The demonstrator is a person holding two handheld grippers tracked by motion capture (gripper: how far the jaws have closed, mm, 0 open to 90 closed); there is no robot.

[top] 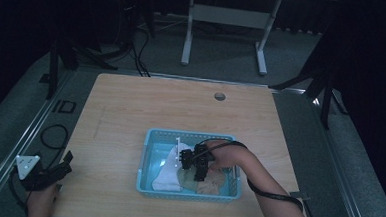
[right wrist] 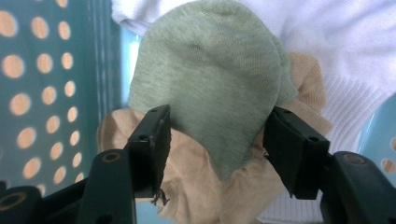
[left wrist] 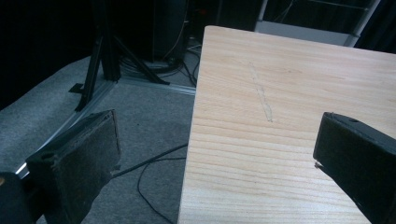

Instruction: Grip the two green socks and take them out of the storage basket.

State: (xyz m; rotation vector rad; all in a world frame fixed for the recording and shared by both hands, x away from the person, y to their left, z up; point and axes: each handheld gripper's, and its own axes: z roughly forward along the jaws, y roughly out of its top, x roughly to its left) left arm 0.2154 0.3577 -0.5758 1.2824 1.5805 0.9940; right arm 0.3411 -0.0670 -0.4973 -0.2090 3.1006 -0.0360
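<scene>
Inside the blue basket (top: 151,156), near its front wall, a grey-green sock (right wrist: 210,93) was seen lying on a beige sock (right wrist: 196,186), with a white sock (right wrist: 345,84) beside them. The right gripper (right wrist: 215,149) was held over the grey-green sock, its jaws parted and straddling its narrow end, not yet closed. A clean grasp would probably be made by lowering further so that only the top sock was pinched. Its long axis appeared to run away from the jaws, its rounded end pointing away. Well left of the basket, at the table (left wrist: 289,93) edge, the left gripper (top: 45,173) was held wide apart, empty.
</scene>
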